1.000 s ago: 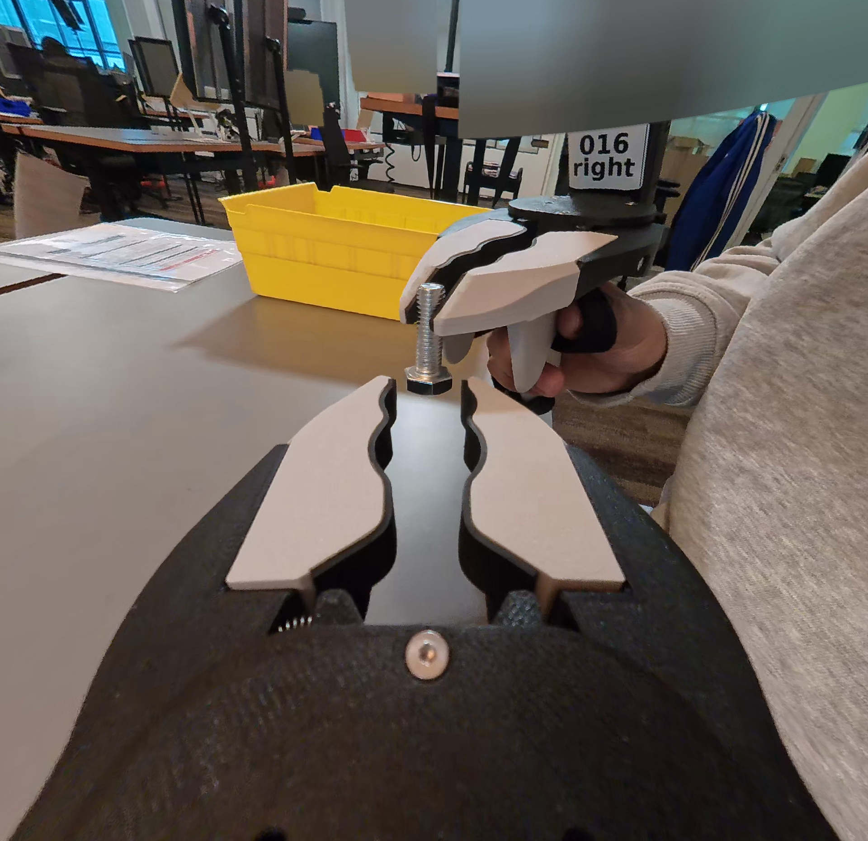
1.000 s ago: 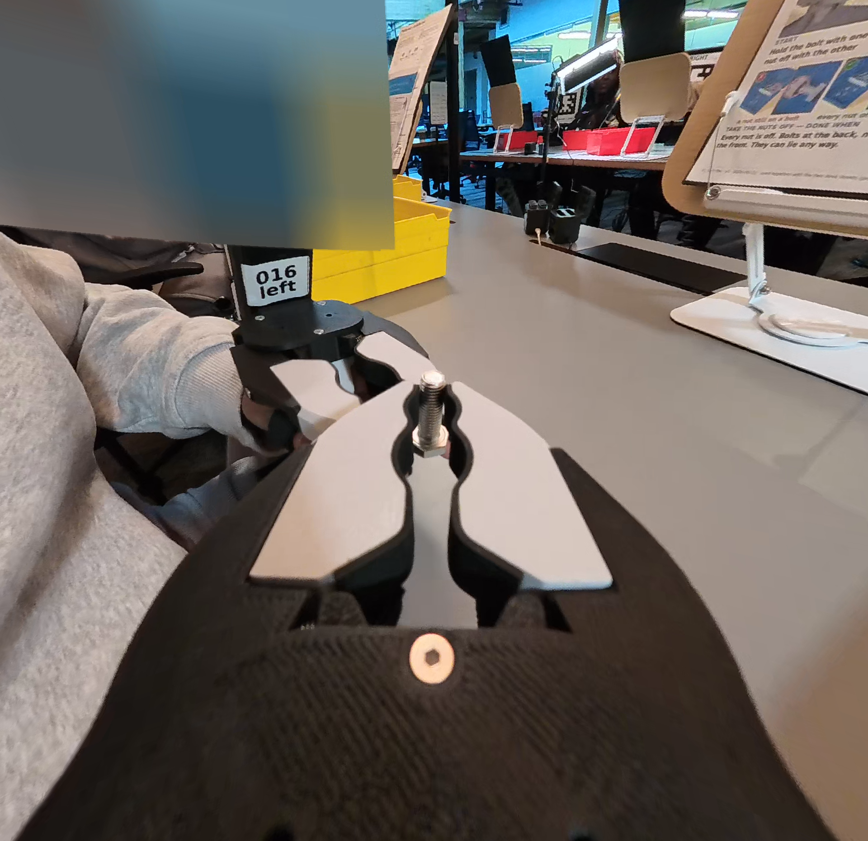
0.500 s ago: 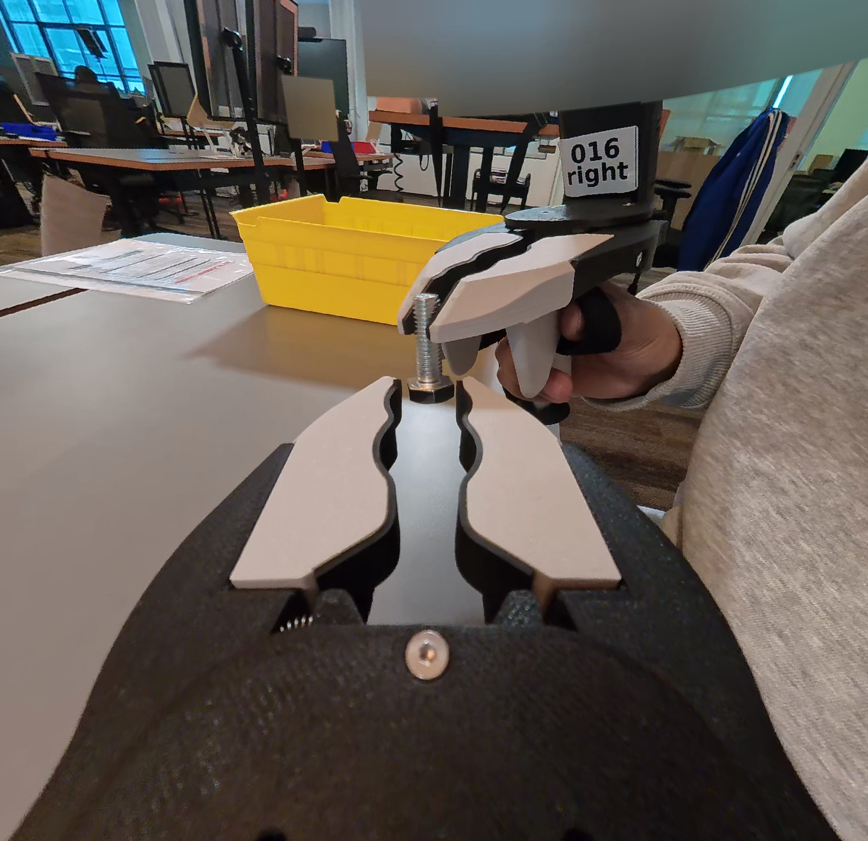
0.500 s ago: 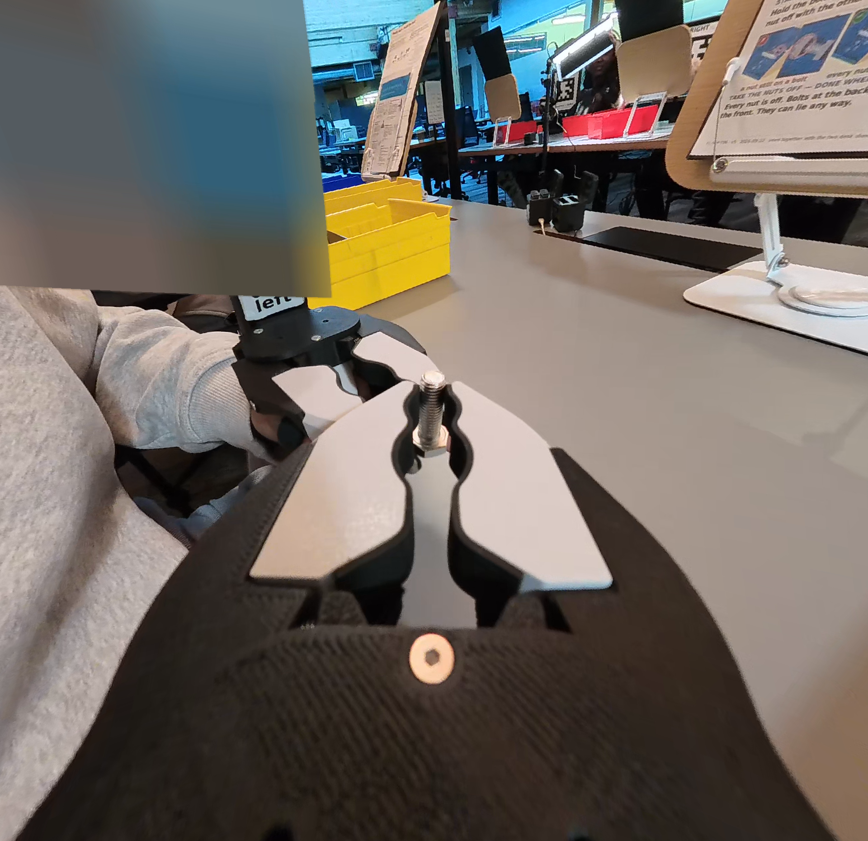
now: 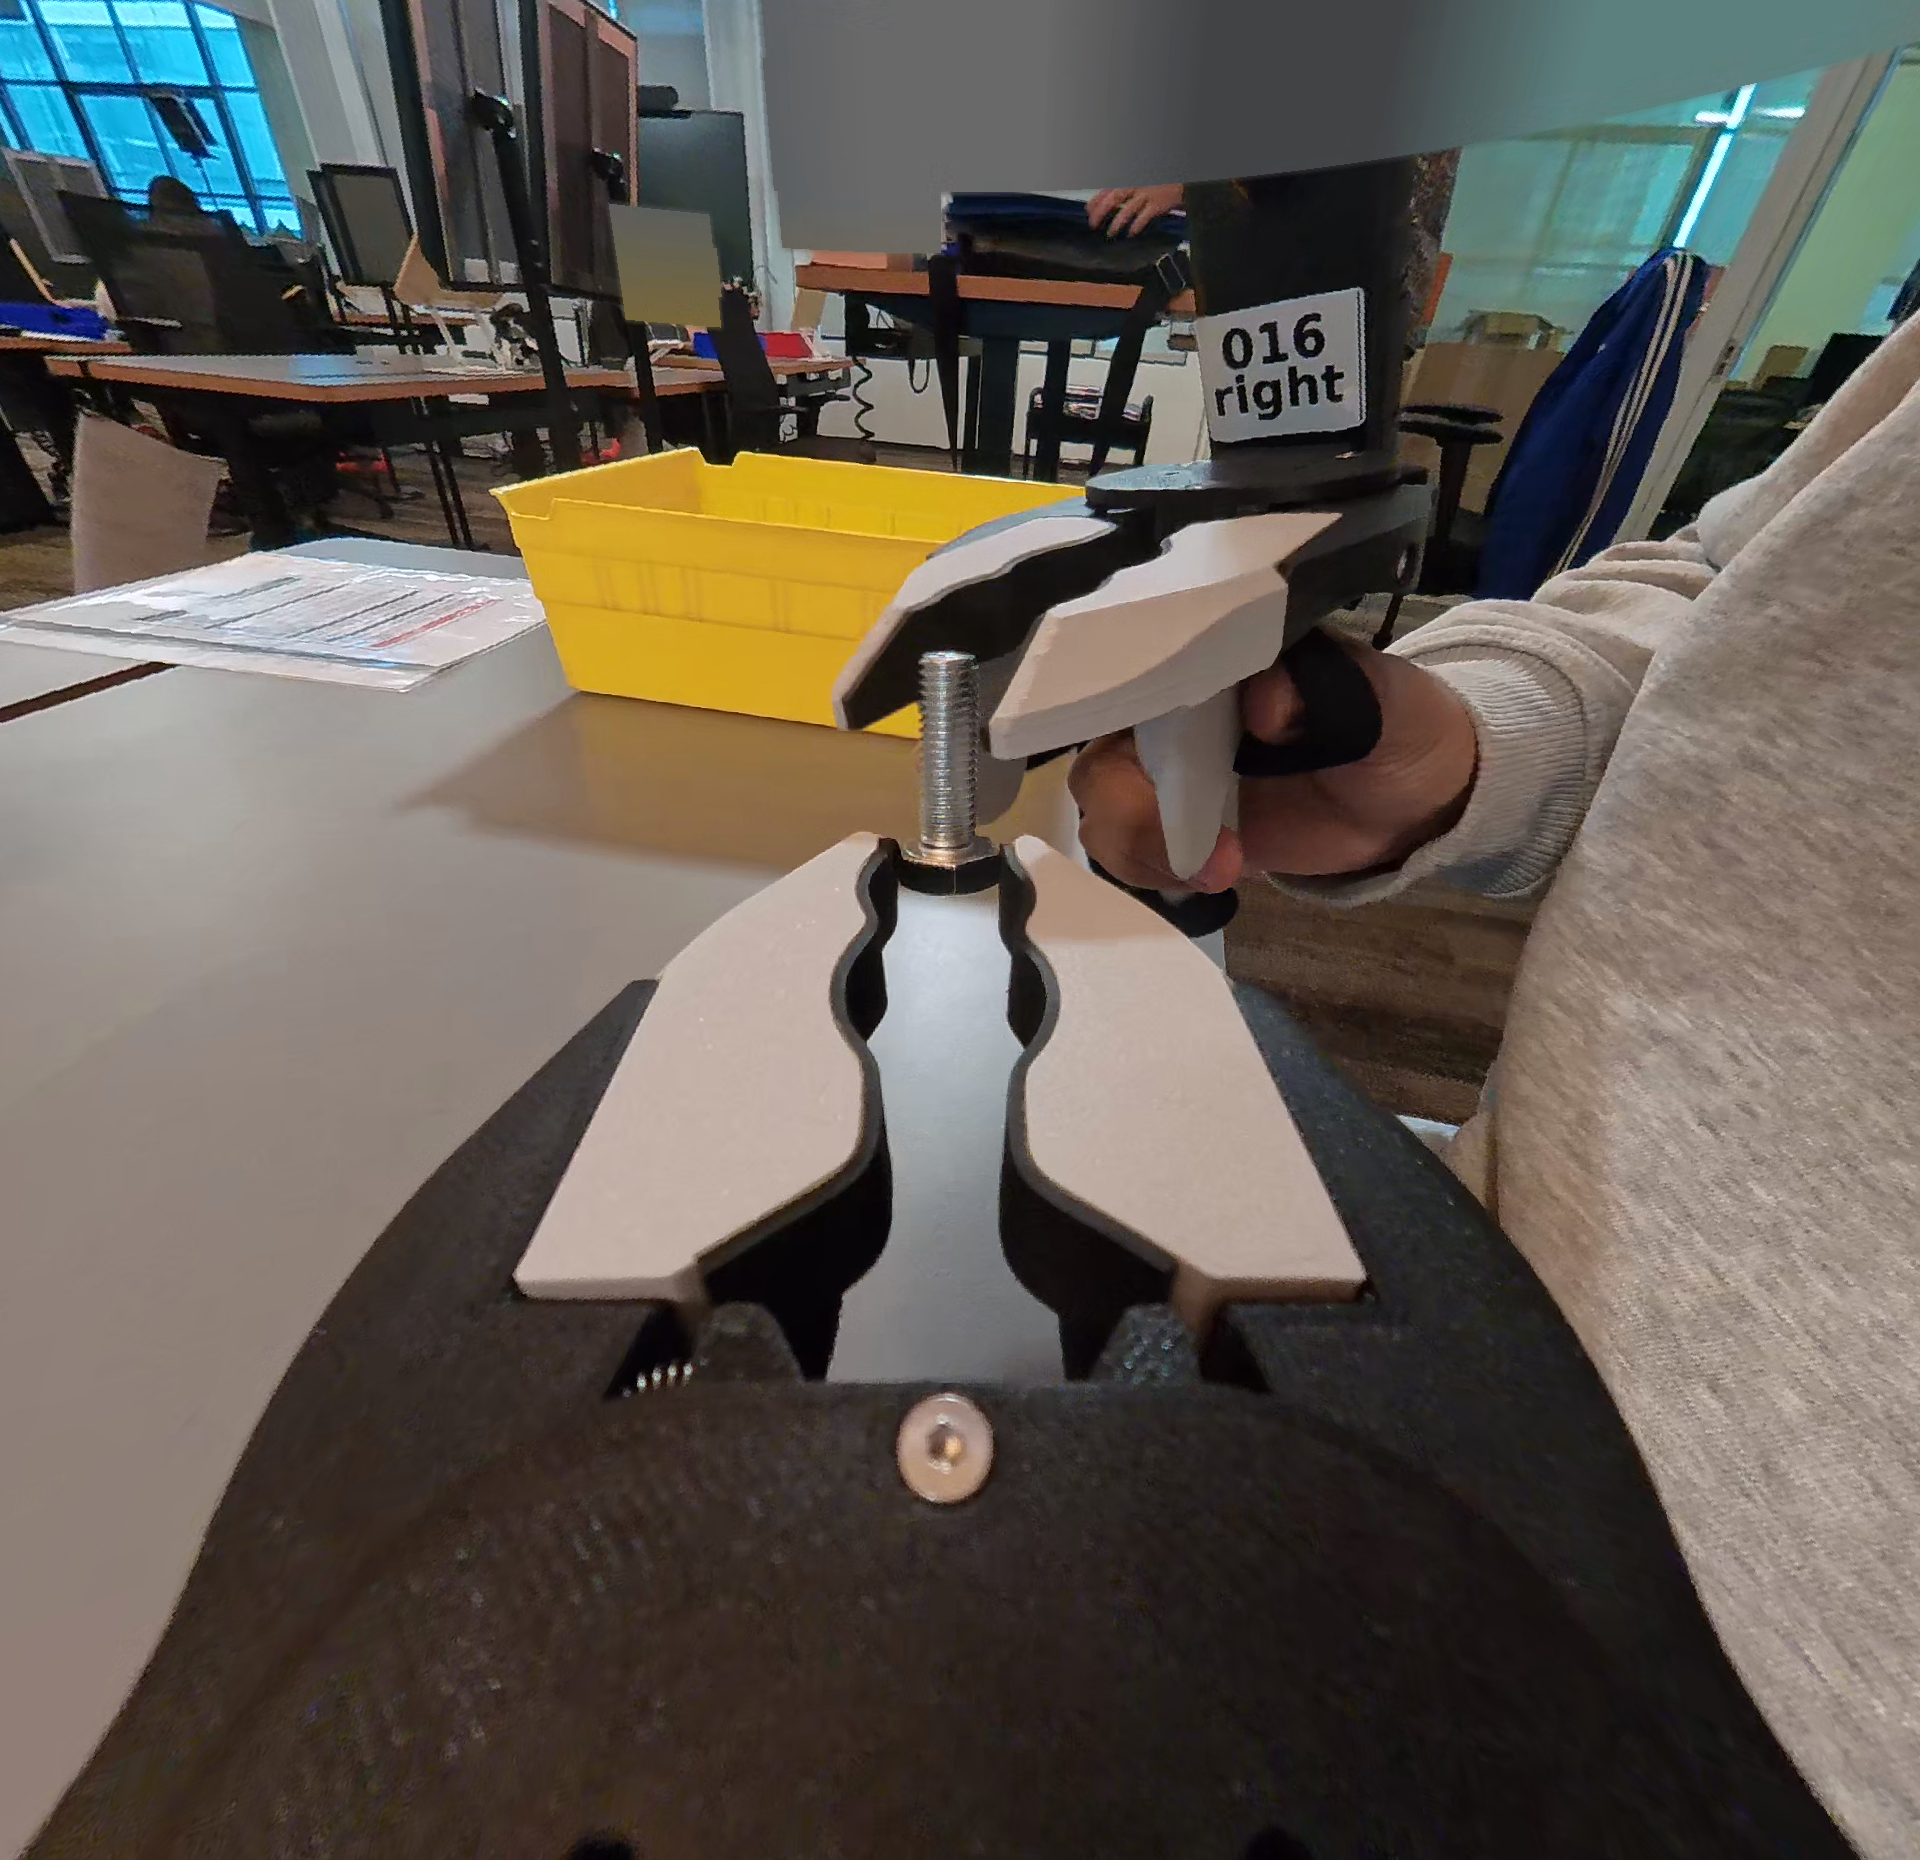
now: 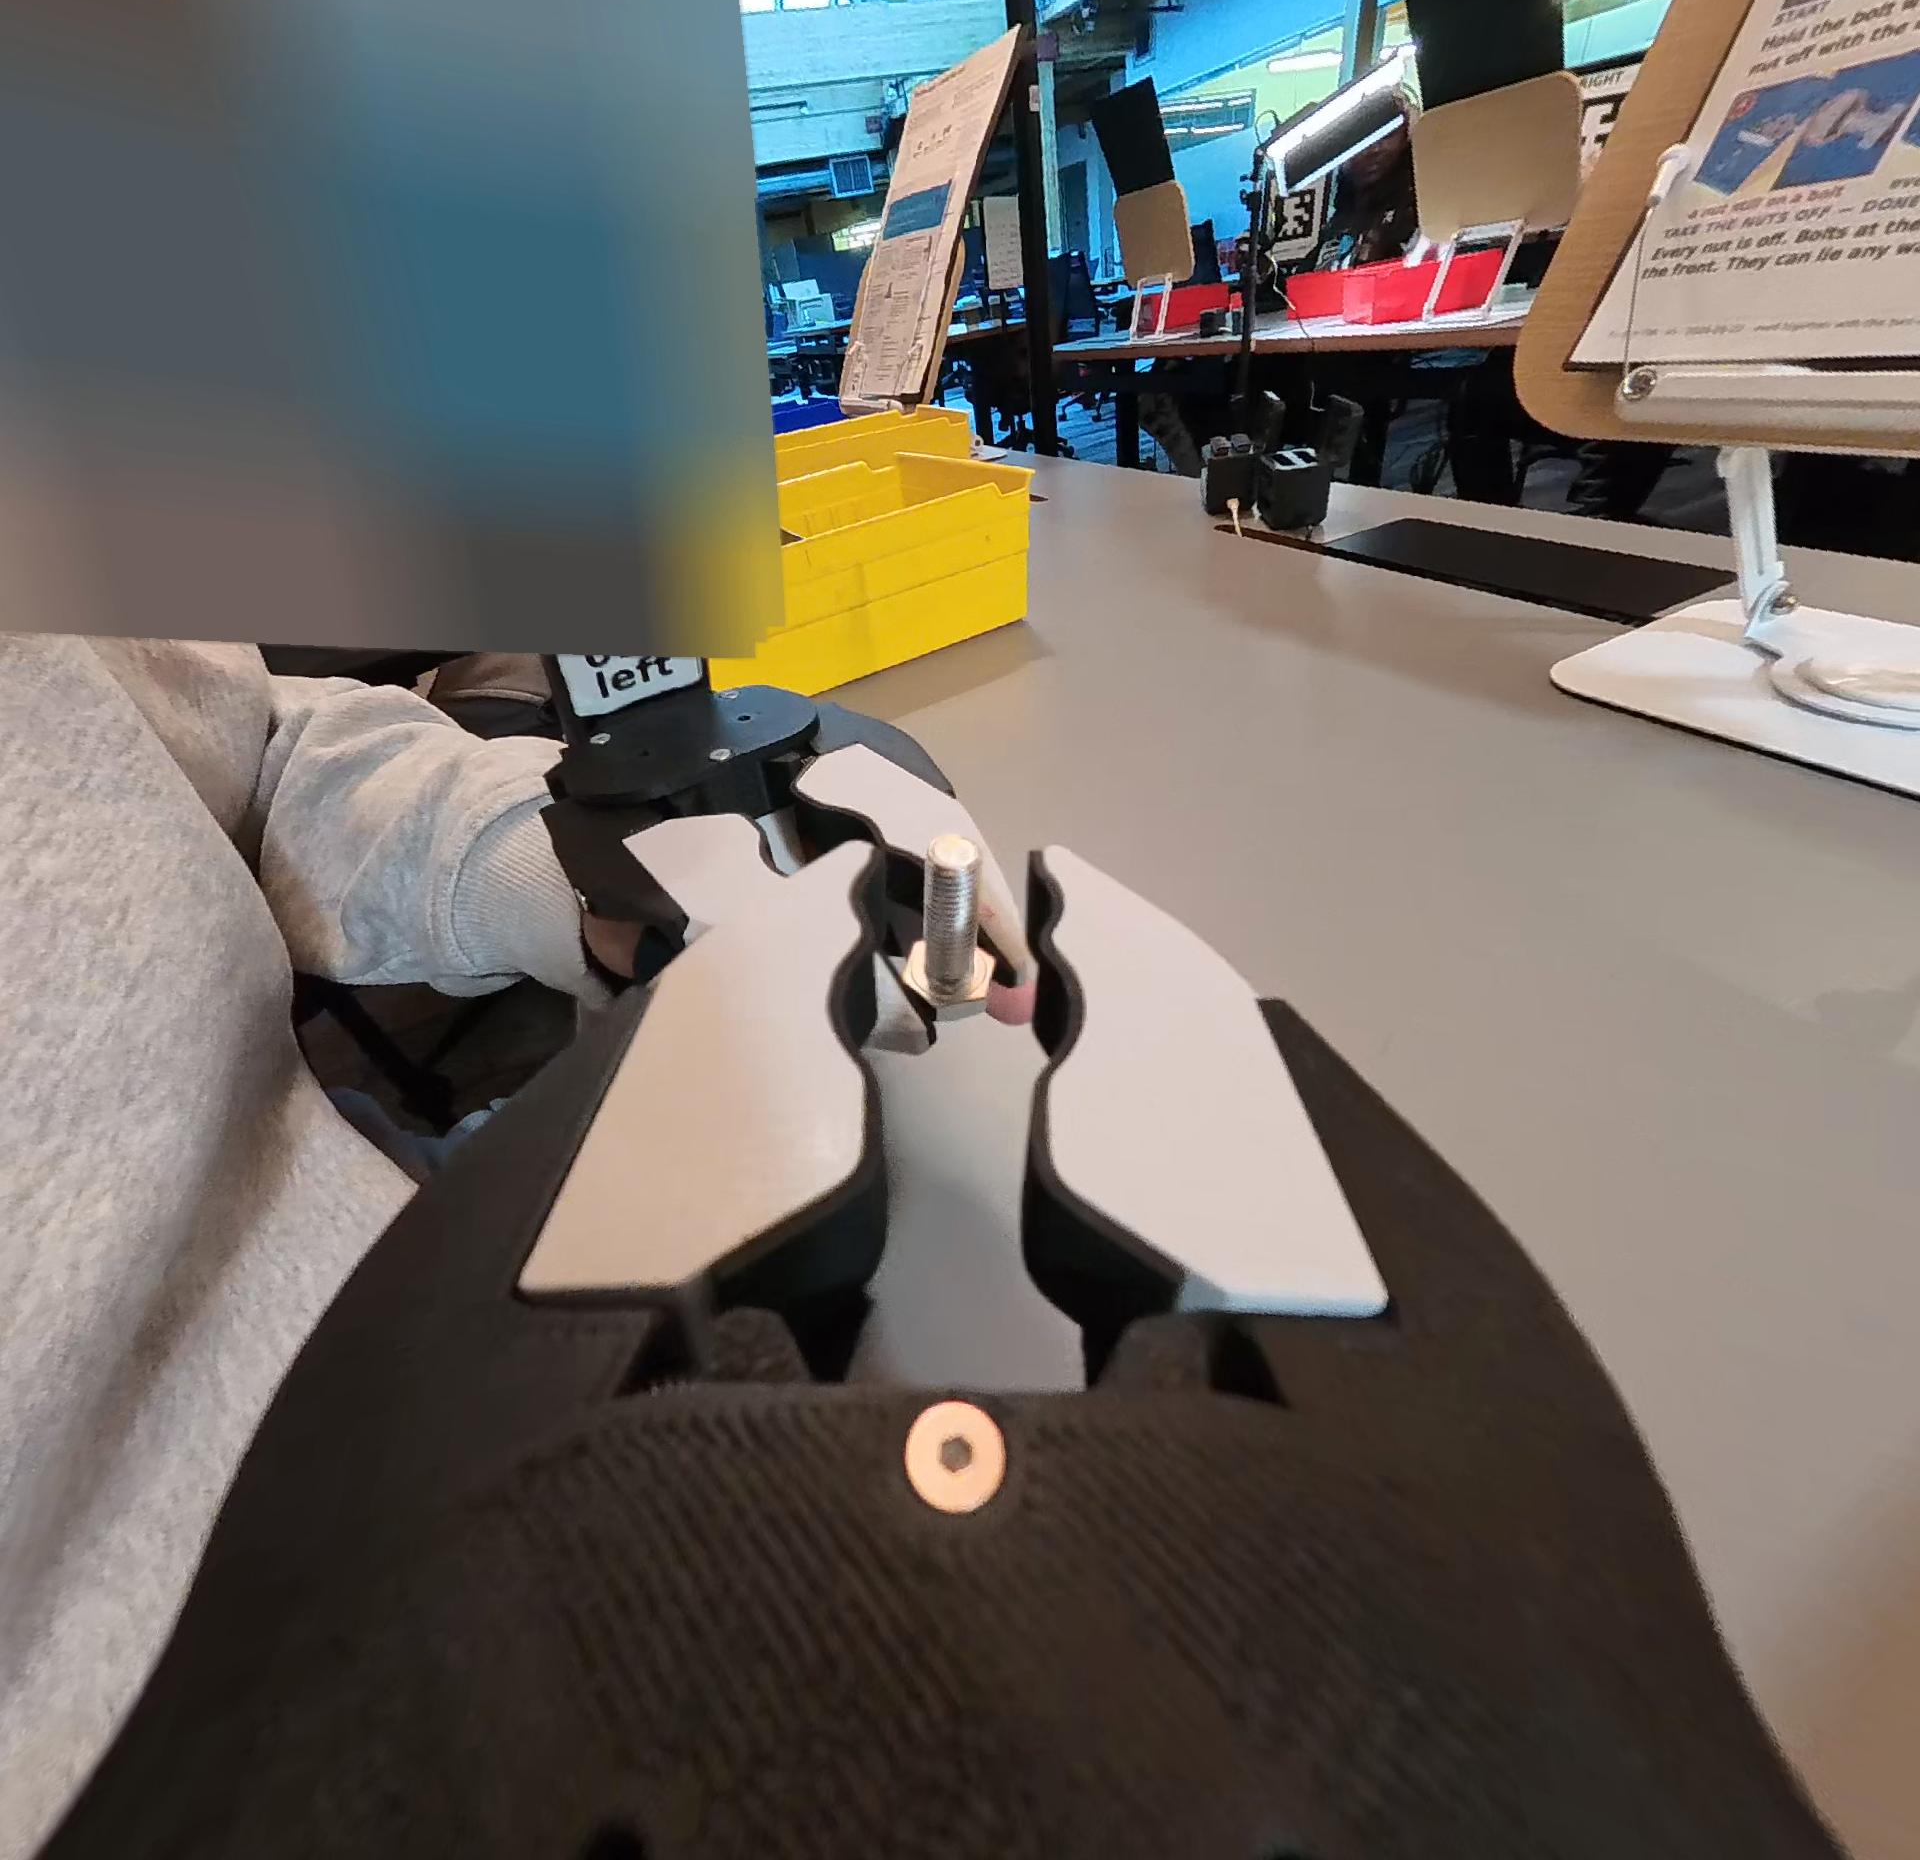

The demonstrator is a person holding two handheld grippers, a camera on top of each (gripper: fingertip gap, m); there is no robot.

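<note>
A silver bolt (image 5: 948,761) stands upright, threads up, hexagonal end down. My left gripper (image 5: 948,852) is shut on that hexagonal end (image 5: 948,870) with its fingertips. My right gripper (image 6: 954,865) is open, its fingers on either side of the threaded shaft (image 6: 952,917) with a gap on each side. In the left wrist view the right gripper (image 5: 935,714) reaches in from the right, level with the top of the shaft. In the right wrist view the left gripper's fingers (image 6: 894,792) come in from the left under the bolt. Both are held above the grey table (image 5: 260,927).
A yellow bin (image 5: 727,584) stands on the table behind the grippers; it also shows in the right wrist view (image 6: 914,563). A sleeved paper sheet (image 5: 281,605) lies far left. A white stand (image 6: 1756,667) with a board and a black pad (image 6: 1507,563) are to the right. The person's grey sleeve (image 5: 1714,979) is close. Both grippers' tips are close together, under 4 cm apart.
My right gripper has opened and let go of the bolt's shaft. My left gripper has moved forward and closed its fingertips on the bolt's hexagonal end.
</note>
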